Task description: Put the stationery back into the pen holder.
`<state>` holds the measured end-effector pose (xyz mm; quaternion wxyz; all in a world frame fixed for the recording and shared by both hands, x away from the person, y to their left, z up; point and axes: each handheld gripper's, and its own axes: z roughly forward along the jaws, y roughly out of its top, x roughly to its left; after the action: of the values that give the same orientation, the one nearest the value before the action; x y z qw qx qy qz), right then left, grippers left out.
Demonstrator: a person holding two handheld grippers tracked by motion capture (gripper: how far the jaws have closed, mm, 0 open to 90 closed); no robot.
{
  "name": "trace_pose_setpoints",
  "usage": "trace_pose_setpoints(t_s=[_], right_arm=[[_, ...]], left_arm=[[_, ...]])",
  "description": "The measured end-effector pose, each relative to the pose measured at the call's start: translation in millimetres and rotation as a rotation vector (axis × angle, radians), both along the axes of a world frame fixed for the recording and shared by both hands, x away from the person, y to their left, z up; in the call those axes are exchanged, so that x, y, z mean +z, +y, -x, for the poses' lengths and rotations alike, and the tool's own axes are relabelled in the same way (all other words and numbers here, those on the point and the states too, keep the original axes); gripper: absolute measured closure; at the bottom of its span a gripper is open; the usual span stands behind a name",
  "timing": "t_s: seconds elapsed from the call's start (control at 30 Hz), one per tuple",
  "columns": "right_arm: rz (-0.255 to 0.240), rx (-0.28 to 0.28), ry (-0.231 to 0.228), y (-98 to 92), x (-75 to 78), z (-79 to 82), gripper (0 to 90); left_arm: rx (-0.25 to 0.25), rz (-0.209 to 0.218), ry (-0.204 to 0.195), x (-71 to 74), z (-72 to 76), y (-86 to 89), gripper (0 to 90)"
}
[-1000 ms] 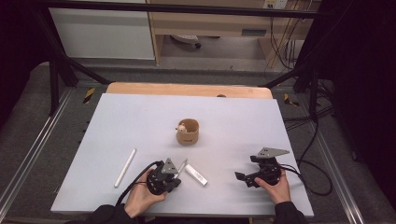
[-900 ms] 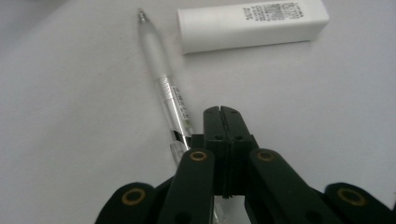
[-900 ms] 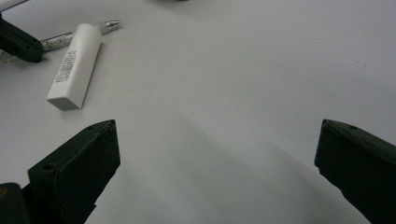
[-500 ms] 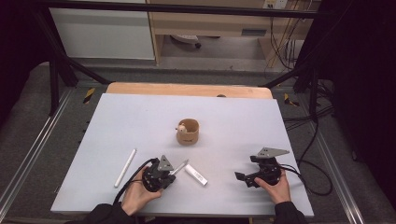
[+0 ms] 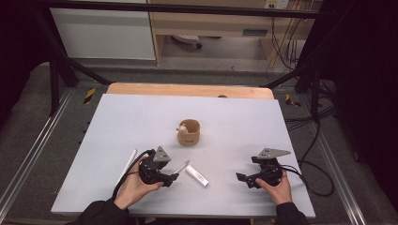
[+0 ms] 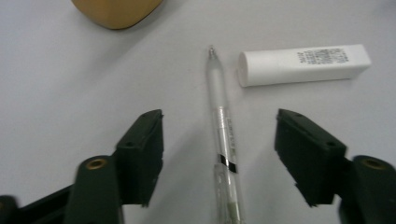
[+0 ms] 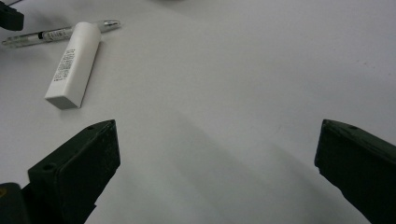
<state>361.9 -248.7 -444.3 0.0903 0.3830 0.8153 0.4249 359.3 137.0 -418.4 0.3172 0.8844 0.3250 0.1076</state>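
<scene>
A clear pen (image 6: 229,154) lies flat on the white table (image 5: 141,117), between the jaws of my left gripper (image 6: 218,122), whose pads stand apart from it. These jaws have just been opening. In the high view the left gripper (image 5: 172,177) sits near the front left, with the pen (image 5: 181,166) pointing away to the right. A white rectangular stick (image 6: 303,64) lies just past the pen tip. My right gripper (image 7: 218,135) is open with bare table between its jaws, and it rests at the front right (image 5: 240,179).
A tan cup (image 5: 188,132) holding a small figure stands mid-table, beyond the pen. A second white pen (image 5: 127,161) lies left of the left hand. The white stick (image 7: 72,65) and the clear pen (image 7: 56,33) lie far left in the right gripper view.
The left gripper has drawn back to the left and opened, which leaves the pen lying loose on the table. The right gripper has kept still.
</scene>
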Motion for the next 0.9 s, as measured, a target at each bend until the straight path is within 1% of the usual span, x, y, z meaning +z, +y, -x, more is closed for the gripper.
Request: trace_pose_setpoints(t_s=[0.07, 0.13, 0.2, 0.3, 0.33, 0.4, 0.47, 0.53, 0.6, 0.63, 0.73, 0.8, 0.9], right_arm=[[0.002, 0.0, 0.002, 0.1, 0.0, 0.0, 0.7], [0.002, 0.0, 0.002, 0.0, 0.0, 0.1, 0.7], [0.003, 0.003, -0.004, -0.2, -0.2, -0.2, 0.7], [0.002, 0.002, -0.001, -0.2, -0.1, -0.1, 0.7], [0.002, 0.002, -0.001, -0.1, -0.1, -0.1, 0.7], [0.0, 0.0, 0.002, 0.0, 0.0, 0.1, 0.7], [0.001, 0.0, 0.002, 0.0, 0.0, 0.1, 0.7], [0.003, 0.003, -0.005, -0.3, -0.2, -0.2, 0.7], [0.002, 0.002, -0.005, -0.3, -0.1, -0.3, 0.7], [0.001, 0.002, -0.004, -0.3, -0.1, -0.2, 0.7], [0.004, 0.003, -0.006, -0.4, -0.2, -0.3, 0.7], [0.002, 0.003, -0.006, -0.3, -0.2, -0.3, 0.7], [0.003, 0.002, -0.002, -0.2, -0.2, -0.1, 0.7]], left_arm=[[0.004, 0.0, 0.014, -1.0, -4.9, -2.3, 25.0], [0.028, -0.007, 0.014, -1.5, -10.1, -5.2, 22.6], [0.037, -0.015, 0.016, -2.4, -14.1, -7.7, 22.2], [0.04, -0.028, 0.025, -5.6, -19.6, -12.6, 22.6], [0.041, -0.025, 0.029, -7.0, -21.1, -14.0, 24.4], [0.036, -0.027, 0.035, -9.5, -23.7, -16.4, 33.4], [0.033, -0.007, 0.054, -11.4, -25.5, -18.8, 40.4], [0.024, 0.013, 0.058, -12.1, -26.5, -20.8, 49.7], [0.025, 0.013, 0.059, -12.1, -27.5, -22.8, 54.9], [0.026, 0.005, 0.054, -12.2, -27.8, -23.8, 57.6], [0.031, 0.005, 0.058, -13.1, -28.4, -24.8, 64.2], [0.027, 0.003, 0.065, -13.7, -28.7, -25.6, 66.5], [0.018, -0.006, 0.064, -14.2, -28.3, -28.1, 69.0]])
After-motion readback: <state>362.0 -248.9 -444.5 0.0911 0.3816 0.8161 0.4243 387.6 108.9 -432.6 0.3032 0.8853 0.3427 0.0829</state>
